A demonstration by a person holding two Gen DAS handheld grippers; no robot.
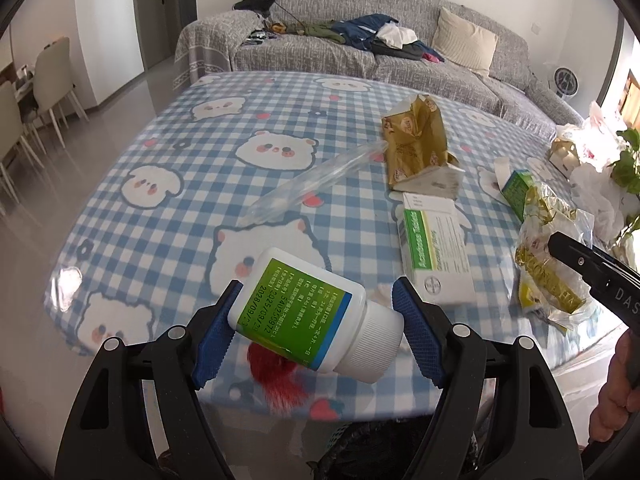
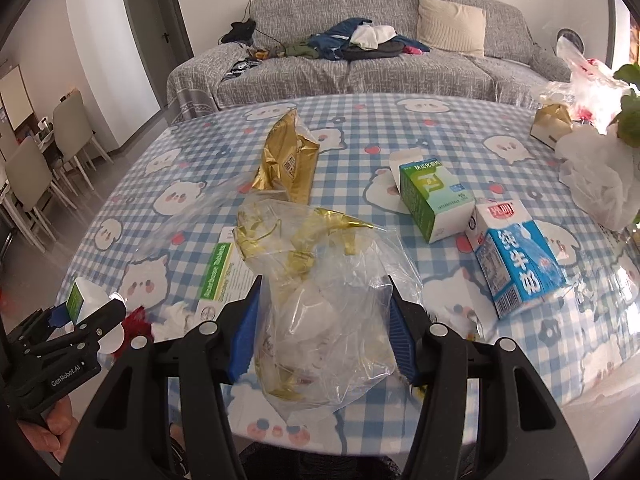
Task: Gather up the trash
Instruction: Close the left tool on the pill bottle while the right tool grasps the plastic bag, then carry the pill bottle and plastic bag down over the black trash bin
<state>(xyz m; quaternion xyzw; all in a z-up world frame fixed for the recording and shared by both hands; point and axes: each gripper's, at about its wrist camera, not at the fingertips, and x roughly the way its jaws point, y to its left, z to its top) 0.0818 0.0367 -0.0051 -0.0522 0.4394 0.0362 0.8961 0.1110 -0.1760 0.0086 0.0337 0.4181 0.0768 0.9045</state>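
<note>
My left gripper (image 1: 316,326) is shut on a white pill bottle (image 1: 304,312) with a green label, held tilted above the near edge of the checked table (image 1: 168,216). It also shows in the right wrist view (image 2: 86,300). My right gripper (image 2: 322,326) is shut on a clear plastic bag (image 2: 320,280) with gold wrappers inside, also seen in the left wrist view (image 1: 552,256). A gold packet (image 1: 416,144), a clear wrapper (image 1: 312,180), a white-green medicine box (image 1: 436,252), a green carton (image 2: 428,200) and a blue milk carton (image 2: 516,260) lie on the table.
A red fluffy scrap (image 1: 276,376) lies at the table's near edge. White plastic bags (image 2: 600,176), a plant (image 2: 632,112) and a small gold box (image 2: 552,124) stand at the right. A grey sofa (image 2: 360,68) with clothes is behind; dining chairs (image 2: 48,168) are at left. A dark bin (image 1: 380,452) is below.
</note>
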